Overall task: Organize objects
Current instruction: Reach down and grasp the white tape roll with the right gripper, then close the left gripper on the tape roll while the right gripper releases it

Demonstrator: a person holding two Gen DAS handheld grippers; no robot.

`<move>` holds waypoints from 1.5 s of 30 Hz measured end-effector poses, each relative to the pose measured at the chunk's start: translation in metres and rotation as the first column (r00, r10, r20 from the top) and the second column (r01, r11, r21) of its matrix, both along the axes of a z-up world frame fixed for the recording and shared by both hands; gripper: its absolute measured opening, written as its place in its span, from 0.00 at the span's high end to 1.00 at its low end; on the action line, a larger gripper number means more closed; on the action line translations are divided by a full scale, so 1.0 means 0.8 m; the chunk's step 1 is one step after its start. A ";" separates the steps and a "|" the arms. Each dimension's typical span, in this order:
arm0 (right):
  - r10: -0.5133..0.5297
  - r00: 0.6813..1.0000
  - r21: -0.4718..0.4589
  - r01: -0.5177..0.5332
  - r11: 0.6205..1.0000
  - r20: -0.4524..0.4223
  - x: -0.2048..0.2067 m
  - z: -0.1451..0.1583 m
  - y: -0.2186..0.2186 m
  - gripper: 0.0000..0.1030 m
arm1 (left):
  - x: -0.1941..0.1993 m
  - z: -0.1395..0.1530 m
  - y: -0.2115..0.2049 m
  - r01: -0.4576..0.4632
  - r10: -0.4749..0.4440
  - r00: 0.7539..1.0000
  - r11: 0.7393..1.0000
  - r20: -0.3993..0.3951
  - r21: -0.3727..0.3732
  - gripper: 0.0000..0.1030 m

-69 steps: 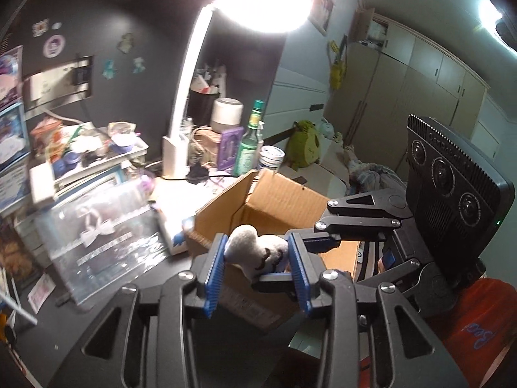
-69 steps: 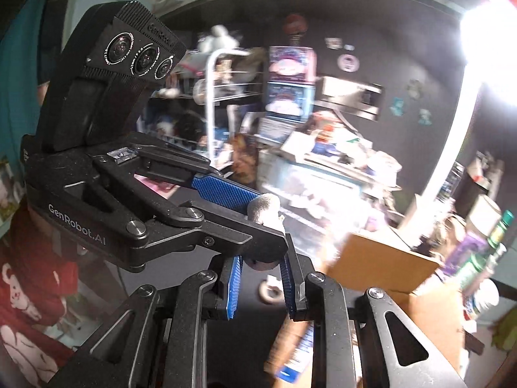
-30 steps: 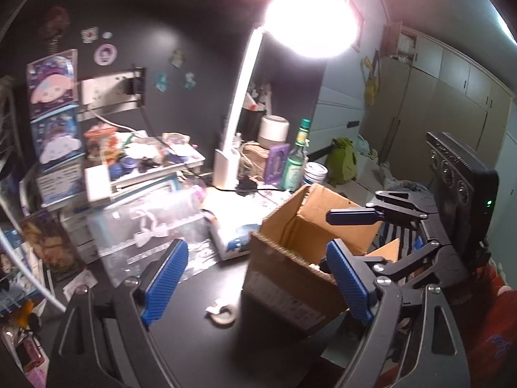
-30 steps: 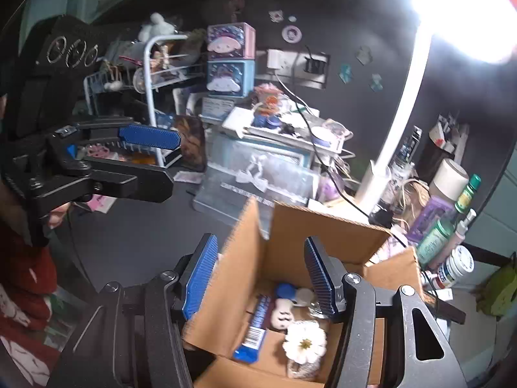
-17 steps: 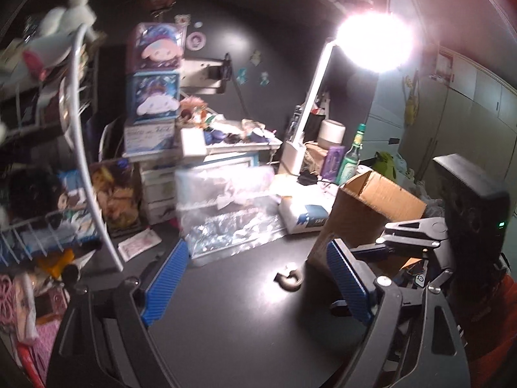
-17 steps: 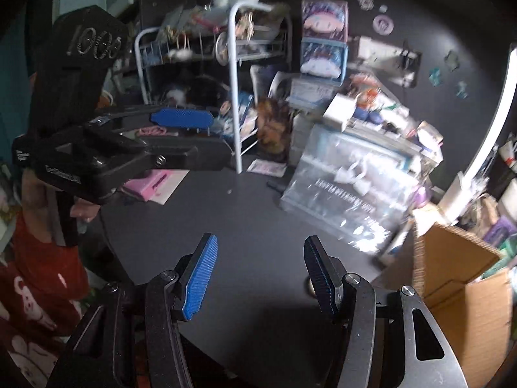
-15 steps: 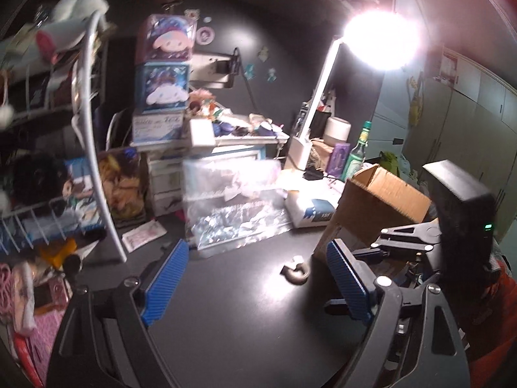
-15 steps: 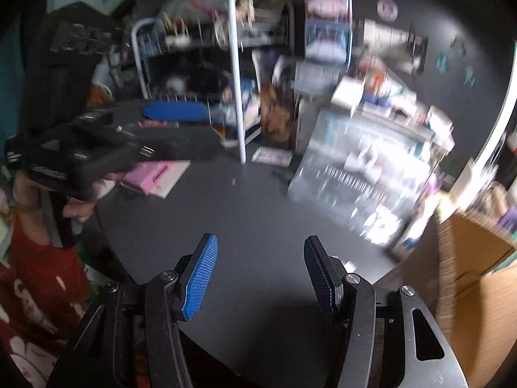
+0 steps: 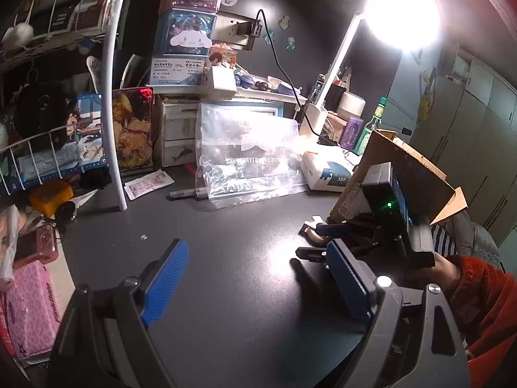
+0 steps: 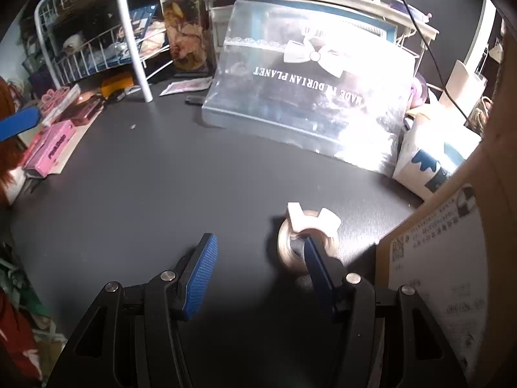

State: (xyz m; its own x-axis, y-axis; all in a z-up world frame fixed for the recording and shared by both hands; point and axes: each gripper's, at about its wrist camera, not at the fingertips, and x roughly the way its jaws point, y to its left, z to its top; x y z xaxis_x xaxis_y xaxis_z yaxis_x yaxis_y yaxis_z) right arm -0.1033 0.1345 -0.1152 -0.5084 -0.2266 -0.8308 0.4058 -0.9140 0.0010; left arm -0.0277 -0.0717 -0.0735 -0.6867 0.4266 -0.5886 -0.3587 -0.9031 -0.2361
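Observation:
A small beige tape roll in a white holder (image 10: 307, 239) lies on the dark desk (image 10: 161, 194) next to the cardboard box (image 10: 452, 274). My right gripper (image 10: 258, 263) is open, low over the desk; its right fingertip (image 10: 311, 253) reaches into the roll's hole. In the left wrist view the right gripper (image 9: 315, 237) is beside the roll (image 9: 311, 231), in front of the box (image 9: 407, 171). My left gripper (image 9: 255, 278) is open and empty above the desk.
A clear plastic bag (image 10: 310, 97) leans behind the roll. A tissue pack (image 10: 433, 158) lies by the box. A white wire rack (image 9: 113, 97), drawers, a pen (image 9: 190, 194) and a lamp (image 9: 336, 74) crowd the back. Pink boxes (image 9: 29, 307) sit at the left edge.
The white plush I held earlier has gone into the box. Both grippers opened and swung left from the box. My right gripper dropped down to the tape roll.

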 end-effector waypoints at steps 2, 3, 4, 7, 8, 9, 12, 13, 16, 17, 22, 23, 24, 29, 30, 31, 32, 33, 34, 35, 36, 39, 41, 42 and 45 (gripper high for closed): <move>0.011 0.999 -0.031 -0.010 0.999 0.036 -0.002 -0.005 0.000 0.46 | 0.000 0.001 -0.002 -0.006 0.006 1.000 1.000 0.002 0.000 0.17; 0.021 0.999 -0.047 -0.019 0.999 0.035 -0.001 -0.004 -0.001 0.46 | -0.001 0.001 -0.003 -0.007 0.007 1.000 1.000 0.003 0.002 0.17; 0.046 0.998 -0.069 -0.042 0.997 0.046 0.001 -0.003 -0.003 0.46 | -0.001 0.001 -0.004 -0.008 0.008 1.000 1.000 0.004 0.002 0.17; 0.101 0.993 -0.120 -0.093 0.988 0.059 0.014 0.002 -0.008 0.47 | -0.003 0.002 -0.004 -0.011 0.011 1.000 1.000 0.006 0.001 0.17; 0.101 0.995 -0.090 -0.099 0.991 0.024 0.022 0.007 -0.010 0.47 | -0.003 0.002 -0.004 -0.011 0.011 1.000 1.000 0.006 0.001 0.17; 0.099 0.995 -0.059 -0.099 0.993 -0.011 0.028 0.011 -0.012 0.47 | -0.003 0.002 -0.005 -0.011 0.011 1.000 1.000 0.007 0.003 0.17; 0.081 0.991 0.054 -0.075 0.996 -0.110 0.040 0.021 -0.015 0.42 | -0.003 0.001 -0.004 -0.009 0.009 1.000 1.000 0.008 0.001 0.17; 0.075 0.991 0.068 -0.067 0.995 -0.112 0.040 0.020 -0.014 0.40 | -0.003 0.001 -0.004 -0.009 0.009 1.000 1.000 0.009 0.000 0.17; 0.047 0.997 0.068 -0.043 0.997 -0.054 0.024 0.003 -0.007 0.39 | -0.003 0.001 -0.001 -0.005 0.005 1.000 1.000 0.012 0.002 0.17; 0.035 0.999 0.063 -0.033 0.998 -0.036 0.020 -0.003 -0.004 0.39 | -0.002 0.002 0.000 -0.003 0.003 1.000 1.000 0.013 0.001 0.17; 0.009 0.999 -0.001 -0.009 1.000 -0.031 0.011 -0.007 0.006 0.64 | 0.000 0.002 0.000 -0.008 0.008 1.000 1.000 0.018 -0.002 0.17; 0.011 1.000 -0.006 -0.011 1.000 -0.026 0.011 -0.006 0.006 0.64 | 0.000 0.002 0.001 -0.007 0.008 1.000 1.000 0.020 -0.003 0.17; 0.020 1.000 -0.010 -0.020 1.000 -0.020 0.013 -0.006 0.005 0.64 | 0.000 0.002 0.002 -0.005 0.005 1.000 1.000 0.023 -0.007 0.17; 0.104 0.994 -0.034 -0.105 0.994 -0.039 0.031 0.009 -0.015 0.64 | -0.002 -0.001 0.012 0.041 -0.041 0.998 0.999 0.046 0.004 0.17; 0.130 0.990 -0.053 -0.133 0.990 -0.048 0.037 0.018 -0.020 0.64 | -0.002 0.000 0.015 0.062 -0.063 0.997 0.998 0.055 0.017 0.17; 0.152 0.987 -0.069 -0.156 0.985 -0.058 0.043 0.028 -0.024 0.64 | -0.002 0.001 0.018 0.080 -0.082 0.995 0.996 0.062 0.029 0.17; 0.179 0.981 -0.084 -0.185 0.979 -0.073 0.049 0.039 -0.029 0.64 | -0.003 0.002 0.020 0.100 -0.103 0.992 0.994 0.072 0.045 0.17; 0.208 0.974 -0.097 -0.216 0.972 -0.091 0.055 0.052 -0.034 0.64 | -0.004 0.005 0.022 0.116 -0.120 0.990 0.992 0.079 0.057 0.17; 0.232 0.967 -0.104 -0.243 0.964 -0.106 0.061 0.063 -0.038 0.64 | -0.005 0.008 0.023 0.131 -0.136 0.987 0.989 0.082 0.070 0.18; 0.258 0.958 -0.108 -0.271 0.956 -0.125 0.068 0.075 -0.042 0.65 | -0.005 0.013 0.026 0.149 -0.156 0.984 0.985 0.083 0.083 0.19; 0.285 0.947 -0.105 -0.301 0.948 -0.148 0.075 0.089 -0.047 0.65 | -0.006 0.019 0.028 0.164 -0.172 0.981 0.982 0.086 0.092 0.25; 0.344 0.917 -0.089 -0.367 0.926 -0.202 0.092 0.122 -0.057 0.65 | -0.010 0.037 0.033 0.207 -0.218 0.972 0.971 0.091 0.115 0.38; 0.370 0.899 -0.075 -0.397 0.915 -0.234 0.101 0.143 -0.058 0.65 | -0.010 0.052 0.038 0.237 -0.247 0.965 0.964 0.083 0.121 0.47; 0.376 0.892 -0.063 -0.403 0.913 -0.250 0.105 0.151 -0.058 0.65 | -0.011 0.060 0.040 0.253 -0.264 0.961 0.959 0.081 0.128 0.52; 0.397 0.870 -0.018 -0.420 0.907 -0.293 0.115 0.176 -0.055 0.65 | -0.012 0.083 0.055 0.287 -0.295 0.953 0.951 0.062 0.115 0.63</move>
State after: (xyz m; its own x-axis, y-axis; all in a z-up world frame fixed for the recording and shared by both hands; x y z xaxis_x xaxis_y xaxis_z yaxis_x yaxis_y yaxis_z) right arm -0.0115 0.0903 0.0252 -0.5618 -0.5228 -0.6411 0.7374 -0.6678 -0.1016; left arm -0.0376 -0.0280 -0.0074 -0.4774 0.6627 -0.5769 -0.5793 -0.7311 -0.3605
